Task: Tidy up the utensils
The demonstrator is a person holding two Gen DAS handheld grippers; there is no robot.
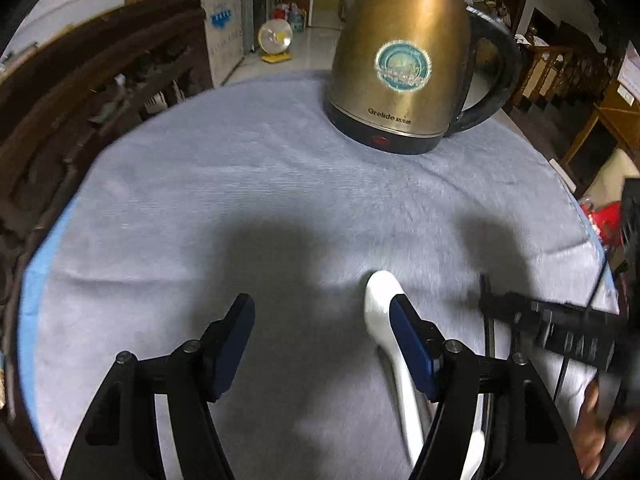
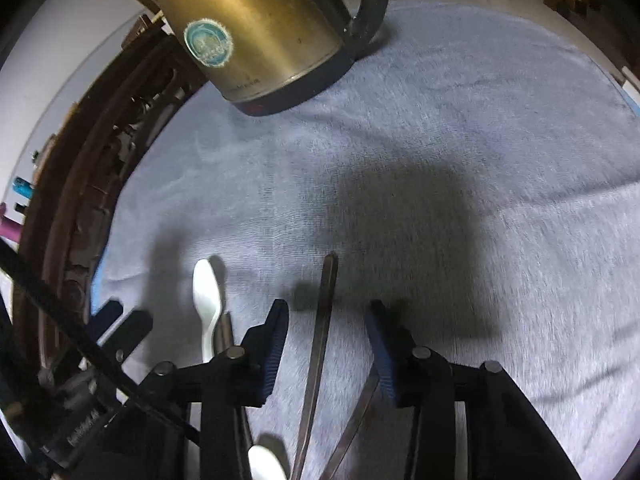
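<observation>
Left wrist view: we logged a white spoon [image 1: 384, 312] on the grey cloth [image 1: 240, 184], against the right finger [image 1: 412, 344] of our left gripper [image 1: 322, 320], jaws spread, gripping nothing; light, glossy, likely slippery, best taken mid-handle; handle end cut off.

Right wrist view: right gripper [image 2: 326, 332] released, astride one dark metal chopstick [image 2: 322, 336]; thin, stiff; lower ends hidden
</observation>
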